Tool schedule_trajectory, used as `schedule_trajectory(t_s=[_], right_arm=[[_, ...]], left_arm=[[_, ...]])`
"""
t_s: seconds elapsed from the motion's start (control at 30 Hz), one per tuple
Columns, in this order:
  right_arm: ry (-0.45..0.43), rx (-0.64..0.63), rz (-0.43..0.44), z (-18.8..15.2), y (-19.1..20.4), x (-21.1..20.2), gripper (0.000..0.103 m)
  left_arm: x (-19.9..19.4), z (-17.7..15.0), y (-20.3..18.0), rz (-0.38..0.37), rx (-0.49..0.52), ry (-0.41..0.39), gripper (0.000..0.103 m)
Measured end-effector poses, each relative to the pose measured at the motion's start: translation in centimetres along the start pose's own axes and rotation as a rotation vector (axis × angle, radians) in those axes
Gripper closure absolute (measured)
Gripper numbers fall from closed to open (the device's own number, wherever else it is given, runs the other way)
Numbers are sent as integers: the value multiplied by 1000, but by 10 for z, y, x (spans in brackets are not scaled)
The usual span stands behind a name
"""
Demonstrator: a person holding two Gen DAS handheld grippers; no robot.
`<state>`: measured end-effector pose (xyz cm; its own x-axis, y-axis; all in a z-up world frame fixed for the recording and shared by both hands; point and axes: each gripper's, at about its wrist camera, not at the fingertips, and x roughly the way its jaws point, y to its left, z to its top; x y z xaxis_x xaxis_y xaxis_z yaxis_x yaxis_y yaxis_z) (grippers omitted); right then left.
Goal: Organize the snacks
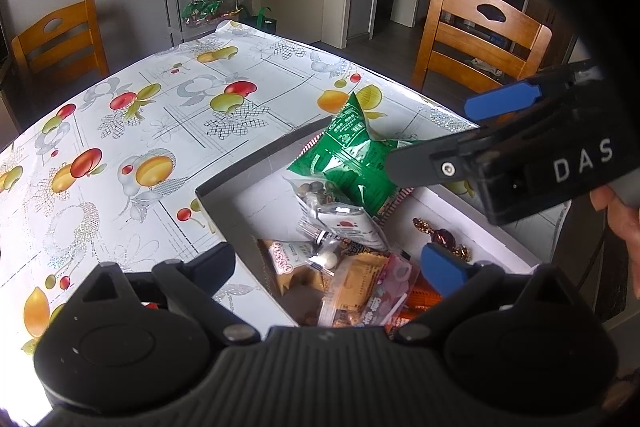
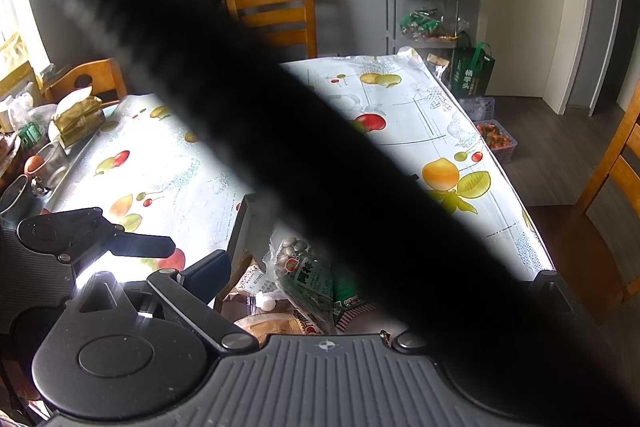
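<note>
across right wrist view, dark blurred band hides snack box.

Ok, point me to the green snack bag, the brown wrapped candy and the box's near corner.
green snack bag (image 1: 352, 155), left wrist view, middle of its printed back.
brown wrapped candy (image 1: 442, 237), left wrist view, dark centre.
box (image 1: 202, 193), left wrist view, left corner of rim.

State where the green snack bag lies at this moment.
In the left wrist view the green snack bag leans in the far end of the cardboard box, above the smaller packets, with the right gripper beside it.
</note>
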<state>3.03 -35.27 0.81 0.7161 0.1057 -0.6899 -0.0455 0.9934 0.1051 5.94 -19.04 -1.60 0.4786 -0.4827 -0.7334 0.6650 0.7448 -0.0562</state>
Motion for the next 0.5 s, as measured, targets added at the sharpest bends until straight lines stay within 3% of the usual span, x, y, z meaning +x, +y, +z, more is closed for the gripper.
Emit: schedule_trajectory(t_s=[0.5], right_arm=[[-2,1,-4,0,1,0,1]], left_arm=[[-1,0,-1,4,6,-8,3]])
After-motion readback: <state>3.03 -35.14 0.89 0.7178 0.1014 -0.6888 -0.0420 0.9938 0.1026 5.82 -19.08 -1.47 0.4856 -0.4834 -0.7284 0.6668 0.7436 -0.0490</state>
